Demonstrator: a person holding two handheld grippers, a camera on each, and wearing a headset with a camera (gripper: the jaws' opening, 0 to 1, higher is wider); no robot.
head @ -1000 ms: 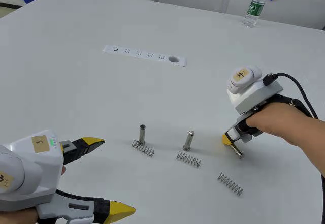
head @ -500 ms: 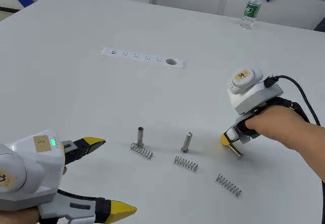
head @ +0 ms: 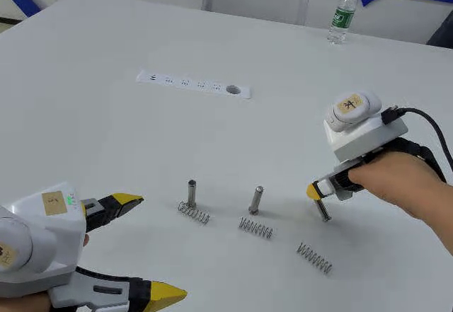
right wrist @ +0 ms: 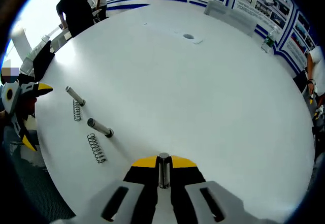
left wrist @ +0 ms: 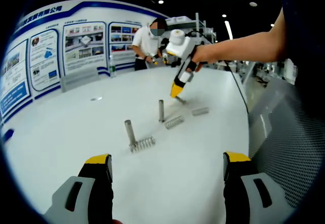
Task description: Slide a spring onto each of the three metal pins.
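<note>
Two metal pins stand upright on the white table (head: 99,114): a left pin (head: 191,192) and a middle pin (head: 256,199). A spring lies at the foot of each, left spring (head: 193,213) and middle spring (head: 255,228). A third spring (head: 313,257) lies further right. My right gripper (head: 316,190) is shut on the third pin (head: 323,209), which slants down with its lower end at the table. In the right gripper view this pin (right wrist: 163,170) sits between the closed jaws. My left gripper (head: 147,247) waits open and empty at the near left, facing the pins (left wrist: 130,132).
A white power strip (head: 192,85) lies across the table behind the pins. A water bottle (head: 342,11) stands at the far right edge. A person (left wrist: 147,43) stands beyond the table in the left gripper view. Wide bare table surrounds the work.
My right gripper has lifted slightly and tipped its pin a little more upright. The head camera has shifted. The left gripper, standing pins and springs stay put.
</note>
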